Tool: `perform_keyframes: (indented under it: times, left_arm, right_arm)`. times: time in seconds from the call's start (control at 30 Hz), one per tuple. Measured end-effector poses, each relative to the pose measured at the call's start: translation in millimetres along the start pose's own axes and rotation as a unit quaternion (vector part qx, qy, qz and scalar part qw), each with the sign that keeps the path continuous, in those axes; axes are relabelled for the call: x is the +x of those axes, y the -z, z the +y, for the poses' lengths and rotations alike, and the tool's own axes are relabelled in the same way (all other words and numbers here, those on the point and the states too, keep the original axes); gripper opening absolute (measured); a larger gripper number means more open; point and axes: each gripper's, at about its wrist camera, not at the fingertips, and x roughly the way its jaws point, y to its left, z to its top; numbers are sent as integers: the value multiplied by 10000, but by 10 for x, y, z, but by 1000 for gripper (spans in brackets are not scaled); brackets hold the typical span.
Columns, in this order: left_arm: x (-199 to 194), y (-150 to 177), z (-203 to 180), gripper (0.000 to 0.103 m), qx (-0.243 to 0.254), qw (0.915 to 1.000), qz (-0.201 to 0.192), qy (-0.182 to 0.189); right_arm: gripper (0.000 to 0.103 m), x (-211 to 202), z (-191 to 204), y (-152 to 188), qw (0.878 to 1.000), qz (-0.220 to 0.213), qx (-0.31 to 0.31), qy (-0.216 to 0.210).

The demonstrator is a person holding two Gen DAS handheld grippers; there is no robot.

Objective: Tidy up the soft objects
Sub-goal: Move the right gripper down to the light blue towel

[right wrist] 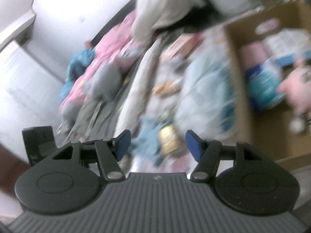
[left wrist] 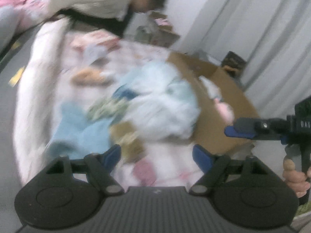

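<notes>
1. A heap of soft objects lies on a pale quilt spread over the floor; both views are heavily blurred, so most items cannot be identified.
2. In the heap, a pale blue-and-white bundle sits just left of a cardboard box, and a light blue cloth lies nearer, to the left of the bundle.
3. A small tan item lies farther out on the quilt.
4. In the right wrist view the cardboard box stands open at the right, holding a pink plush and blue and white items too blurred to name.
5. The left gripper hangs over the near edge of the heap, jaws spread, nothing between them.
6. The right gripper also has its jaws spread and empty, above the light blue cloth; in the left wrist view it shows at the right edge, beside the box.
7. A person in a cream sweater bends over the far end of the quilt.
8. A pink pile lies on the left beyond the quilt, on the grey floor.
9. Pale curtains and white walls close off the room at the far right.
</notes>
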Motion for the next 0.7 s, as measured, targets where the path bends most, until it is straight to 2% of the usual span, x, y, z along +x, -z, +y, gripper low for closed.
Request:
perform_keyframes:
  times: [0.13, 0.27, 0.4, 0.53, 0.6, 0.7]
  left_arm:
    - [3, 328, 280, 79, -132, 9995, 24, -289]
    - [127, 526, 397, 75, -80, 9990, 24, -447]
    - [284, 600, 426, 70, 179, 9980, -65, -611]
    - [388, 652, 501, 59, 313, 9956, -166, -865]
    - [419, 663, 510, 58, 460, 9945, -228, -908]
    - [458, 677, 469, 58, 951, 9893, -360, -1042]
  right_arm:
    - [62, 527, 116, 211, 9987, 482, 125, -126]
    - [60, 942, 113, 342, 9974, 674, 186, 167]
    - [60, 1152, 42, 307, 9962, 679, 171, 520]
    - [60, 1405, 35, 333, 9943, 991, 269, 292]
    - [59, 1570, 48, 378, 9916, 1218, 362, 254]
    - [53, 1787, -5, 434, 9871, 1441, 601, 350]
